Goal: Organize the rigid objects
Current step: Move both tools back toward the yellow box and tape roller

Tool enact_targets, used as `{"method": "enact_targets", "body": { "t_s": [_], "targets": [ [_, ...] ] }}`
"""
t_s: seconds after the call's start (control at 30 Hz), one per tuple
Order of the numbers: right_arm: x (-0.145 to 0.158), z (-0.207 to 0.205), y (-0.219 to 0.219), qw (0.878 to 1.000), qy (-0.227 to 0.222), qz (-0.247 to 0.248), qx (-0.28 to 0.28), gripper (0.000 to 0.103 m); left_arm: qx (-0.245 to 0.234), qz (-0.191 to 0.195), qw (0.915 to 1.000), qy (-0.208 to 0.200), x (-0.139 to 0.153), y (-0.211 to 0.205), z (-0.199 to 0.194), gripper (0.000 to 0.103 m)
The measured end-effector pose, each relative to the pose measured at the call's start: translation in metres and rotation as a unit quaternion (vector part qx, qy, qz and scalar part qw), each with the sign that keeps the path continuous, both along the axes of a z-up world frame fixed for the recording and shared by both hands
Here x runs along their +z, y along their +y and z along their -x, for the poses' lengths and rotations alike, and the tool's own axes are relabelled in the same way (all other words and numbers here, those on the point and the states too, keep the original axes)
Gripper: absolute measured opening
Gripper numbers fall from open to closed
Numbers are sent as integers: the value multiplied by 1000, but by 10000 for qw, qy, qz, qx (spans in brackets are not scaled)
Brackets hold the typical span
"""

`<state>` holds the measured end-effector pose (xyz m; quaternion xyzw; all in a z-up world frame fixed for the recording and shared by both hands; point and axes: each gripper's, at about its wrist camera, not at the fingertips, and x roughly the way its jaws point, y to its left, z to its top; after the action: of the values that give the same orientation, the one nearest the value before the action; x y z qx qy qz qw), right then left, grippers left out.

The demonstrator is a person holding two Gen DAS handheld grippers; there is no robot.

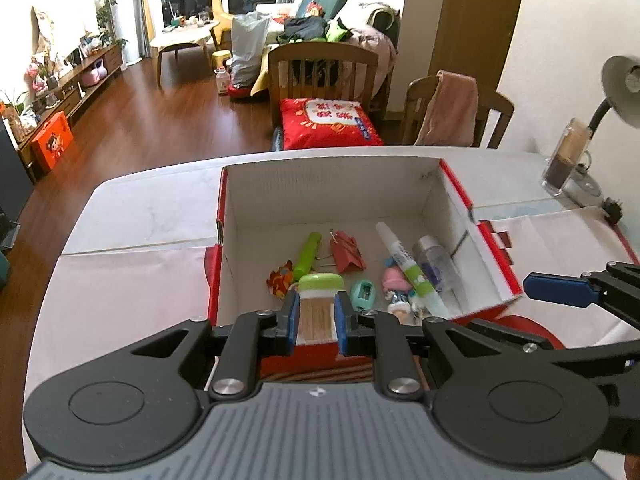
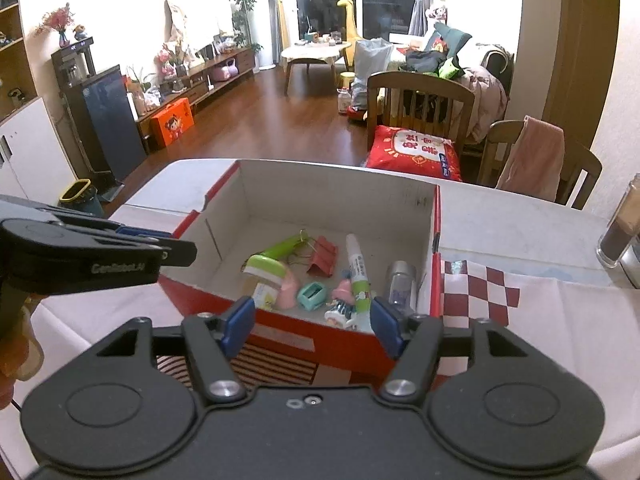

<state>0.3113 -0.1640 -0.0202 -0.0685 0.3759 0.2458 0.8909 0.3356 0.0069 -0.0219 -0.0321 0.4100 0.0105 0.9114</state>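
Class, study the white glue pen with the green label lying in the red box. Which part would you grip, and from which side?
Grip the glue pen across its narrow white upper barrel, coming from straight above with the open right gripper. It lies flat, and neighbours crowd its lower end, probably blocking the fingers there.

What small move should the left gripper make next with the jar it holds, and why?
Probably open the left gripper and let go. It is shut on the green-lidded jar, which already sits inside the red box among the other small items, while the right gripper waits open at the box's near wall.
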Motion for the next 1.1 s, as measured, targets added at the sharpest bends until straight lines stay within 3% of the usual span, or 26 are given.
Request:
{"method": "enact_targets", "body": {
  "t_s": [0.33, 0.83, 0.9, 0.97, 1.1],
  "targets": [
    [1, 38, -36, 9996, -97, -262, -93, 75, -218, 17, 9995, -225, 5, -10, 53, 17],
    [-27, 89, -69, 9997, 51, -203, -140, 81, -701, 194, 9973, -92, -28, -32, 113, 18],
    [-30, 93, -72, 9997, 68, -191, -153, 82, -751, 200, 9969, -80, -32, -36, 118, 29],
    [-33, 96, -75, 9996, 111, -189, -167, 82, -768, 184, 9968, -122, -35, -40, 124, 64],
    [-39, 101, -82, 9995, 168, -188, -210, 82, -837, 205, 9961, -191, -41, -46, 135, 67]
  ]
}}
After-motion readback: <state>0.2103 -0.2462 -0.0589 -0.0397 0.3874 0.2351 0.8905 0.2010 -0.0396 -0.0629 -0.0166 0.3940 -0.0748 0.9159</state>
